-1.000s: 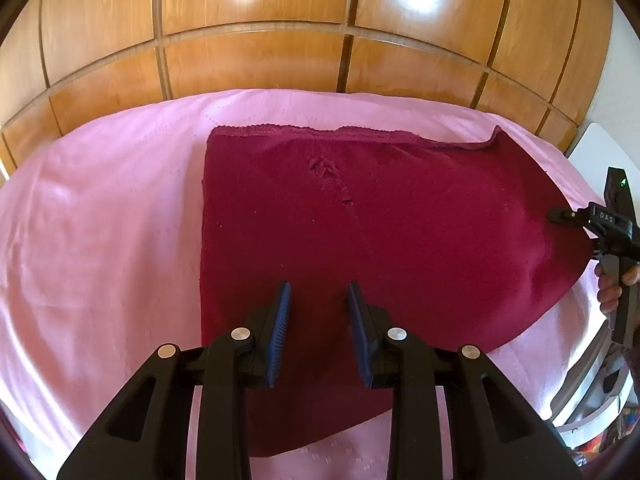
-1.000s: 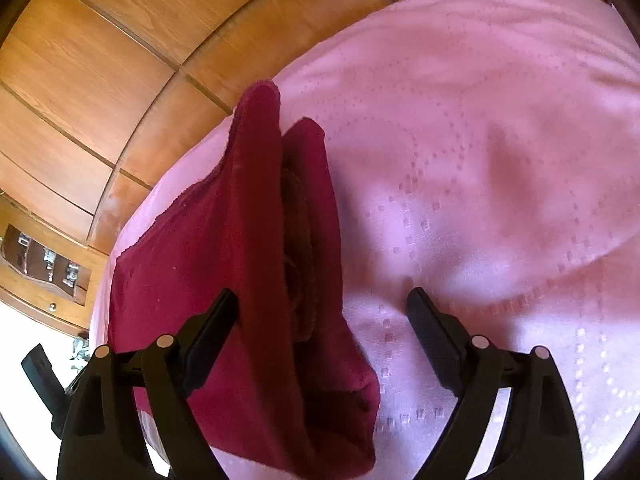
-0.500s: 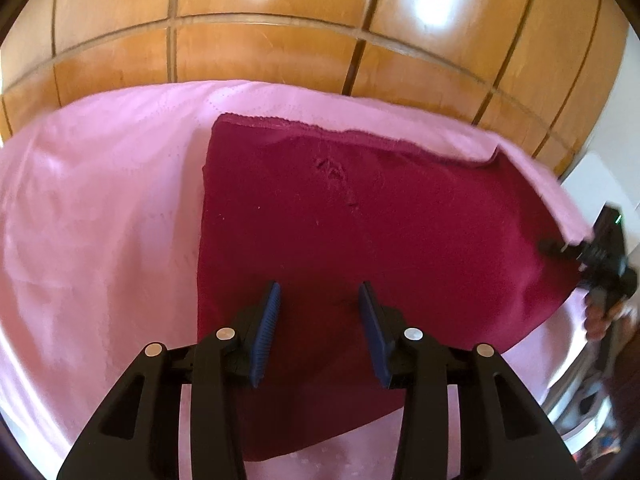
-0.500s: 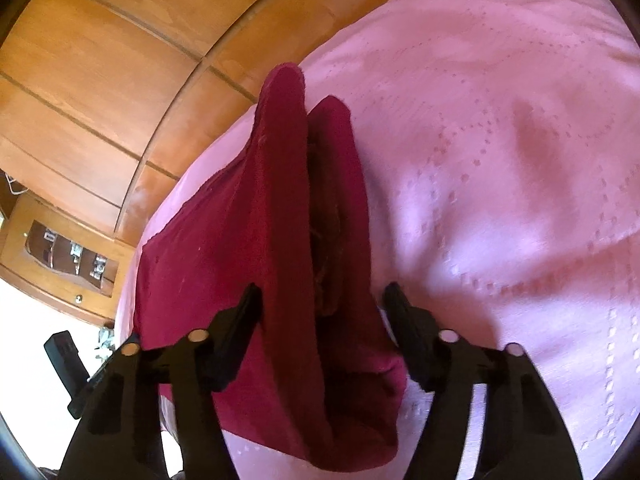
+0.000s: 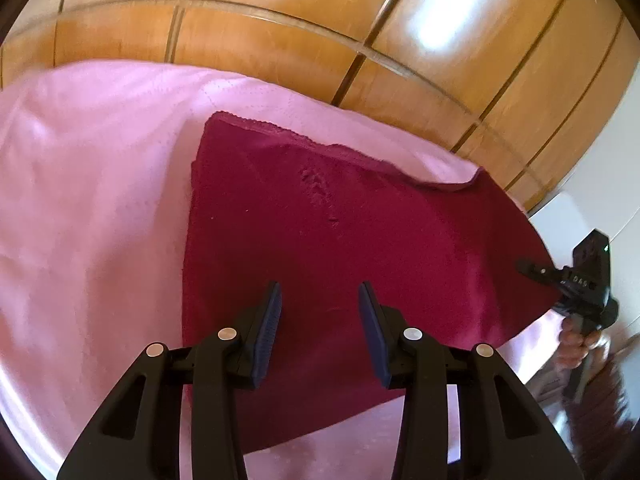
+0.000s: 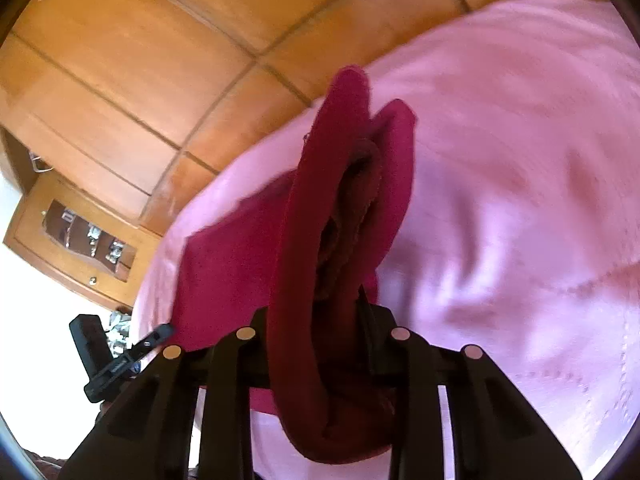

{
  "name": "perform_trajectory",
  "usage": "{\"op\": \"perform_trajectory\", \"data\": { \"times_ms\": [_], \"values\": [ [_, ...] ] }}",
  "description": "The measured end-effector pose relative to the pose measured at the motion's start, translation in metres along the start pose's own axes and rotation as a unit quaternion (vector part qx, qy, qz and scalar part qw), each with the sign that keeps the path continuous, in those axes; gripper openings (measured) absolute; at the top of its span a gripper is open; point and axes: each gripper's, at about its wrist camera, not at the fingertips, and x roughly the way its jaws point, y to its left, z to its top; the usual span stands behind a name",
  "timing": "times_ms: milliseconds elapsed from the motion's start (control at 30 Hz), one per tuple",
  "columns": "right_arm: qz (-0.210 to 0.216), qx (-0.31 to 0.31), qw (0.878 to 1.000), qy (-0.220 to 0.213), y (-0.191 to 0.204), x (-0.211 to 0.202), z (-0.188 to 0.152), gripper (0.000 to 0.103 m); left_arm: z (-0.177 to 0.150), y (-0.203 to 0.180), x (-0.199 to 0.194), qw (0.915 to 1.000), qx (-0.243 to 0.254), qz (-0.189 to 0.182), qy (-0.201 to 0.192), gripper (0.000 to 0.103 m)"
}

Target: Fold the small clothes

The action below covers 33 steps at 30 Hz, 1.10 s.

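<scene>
Dark red garment [image 5: 340, 264] spread on a pink bedsheet [image 5: 92, 208], with wooden wall panelling [image 5: 280, 40] behind; the lace-trimmed far edge [image 5: 280, 134] lies flat and straight, and most of the cloth rests smooth on the sheet. The garment's right-hand end [image 5: 520, 240] is raised off the bed. In the right wrist view that end appears as a bunched ridge of several layers [image 6: 344, 216] rising between the fingers of the right gripper [image 6: 320, 316], whose jaws have just been closing and now press on the cloth from both sides, so the end is pinched and held. The right gripper also shows at the far right of the left wrist view [image 5: 576, 288], a hand [image 5: 576, 348] gripping its handle. The left gripper [image 5: 320, 300] hovers over the near middle of the garment, jaws set moderately apart, having just opened a little; only flat cloth lies below the blue ribbed pads [image 5: 272, 320], and nothing is gripped between them.

Progress, as judged: the garment is laid out and one end is taken up, so a first fold is only beginning. No folded layer lies on the flat part yet. Remaining: carry the held end across, lay it down, and complete any further folds.
</scene>
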Motion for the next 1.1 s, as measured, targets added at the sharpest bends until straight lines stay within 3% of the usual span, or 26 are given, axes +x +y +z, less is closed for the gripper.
{"op": "perform_trajectory", "data": {
  "times_ms": [167,333,567,767,833,867,967,1100],
  "values": [
    [0.028,-0.040,0.999,-0.004,0.062,0.005,0.007,0.026,0.008,0.018,-0.009,0.9972,-0.057,-0.047,-0.002,0.040],
    [0.046,-0.085,0.995,0.018,0.137,0.039,0.005,0.026,0.013,0.033,-0.018,0.9924,-0.090,-0.084,-0.003,0.040],
    [0.020,-0.155,0.985,0.076,0.213,0.110,-0.025,0.026,0.016,0.061,-0.036,0.9739,-0.160,-0.159,-0.023,0.040],
    [-0.016,-0.252,0.960,0.125,0.252,0.162,-0.083,0.026,0.018,0.083,-0.044,0.9580,-0.198,-0.206,-0.031,0.040],
    [-0.030,-0.288,0.947,0.137,0.257,0.175,-0.099,0.031,0.020,0.086,-0.042,0.9529,-0.205,-0.222,-0.028,0.052],
    [-0.032,-0.293,0.945,0.138,0.256,0.178,-0.102,0.038,0.020,0.087,-0.038,0.9496,-0.211,-0.230,-0.022,0.054],
    [0.007,-0.292,0.947,0.137,0.255,0.176,-0.108,0.058,0.023,0.090,-0.034,0.9475,-0.220,-0.232,-0.014,0.054],
    [0.096,-0.270,0.948,0.141,0.245,0.142,-0.104,0.061,0.027,0.082,-0.027,0.9487,-0.217,-0.230,0.001,0.059]
  ]
}}
